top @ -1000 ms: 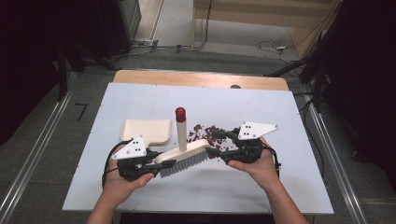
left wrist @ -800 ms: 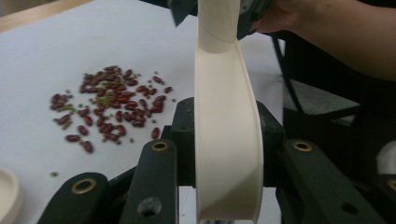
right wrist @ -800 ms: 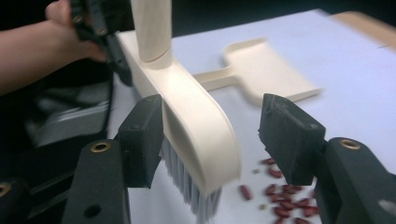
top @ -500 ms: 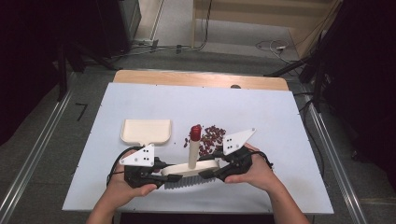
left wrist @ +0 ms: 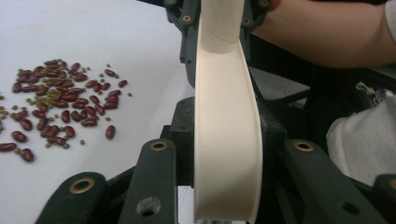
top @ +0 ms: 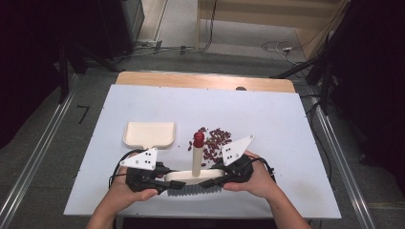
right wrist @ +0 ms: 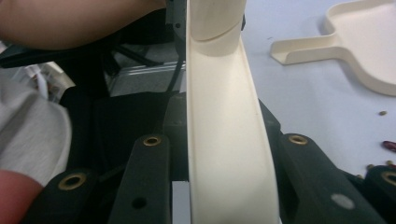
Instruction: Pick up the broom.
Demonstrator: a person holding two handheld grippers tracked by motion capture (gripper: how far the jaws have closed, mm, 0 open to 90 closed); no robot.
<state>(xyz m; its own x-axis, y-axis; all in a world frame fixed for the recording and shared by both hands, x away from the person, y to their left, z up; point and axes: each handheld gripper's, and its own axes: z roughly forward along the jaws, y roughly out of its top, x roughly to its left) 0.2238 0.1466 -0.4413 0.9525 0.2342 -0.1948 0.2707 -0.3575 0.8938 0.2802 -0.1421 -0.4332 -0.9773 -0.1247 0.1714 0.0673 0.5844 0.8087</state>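
Observation:
A cream brush (top: 193,175) with dark bristles lies across the near part of the white table (top: 286,143). Its red-tipped handle (top: 197,143) stands upright. My left gripper (top: 165,183) is shut on the brush's left end, its jaws having just eased a trifle. My right gripper (top: 217,179) is shut on the right end, its jaws having just closed onto it. The cream brush back (left wrist: 226,140) runs between the left jaws, and the same brush back (right wrist: 224,140) runs between the right jaws. Red beans (top: 215,140) lie scattered behind the brush, and a cream dustpan (top: 149,133) sits to their left.
The beans (left wrist: 56,105) spread to the left in the left gripper view, mixed with small green ones. In the right gripper view the dustpan (right wrist: 355,51) lies at the upper right. A wooden board (top: 205,81) borders the table's far edge.
Both hands have brought the brush toward the near edge and lower. The right gripper has closed on the brush's right end.

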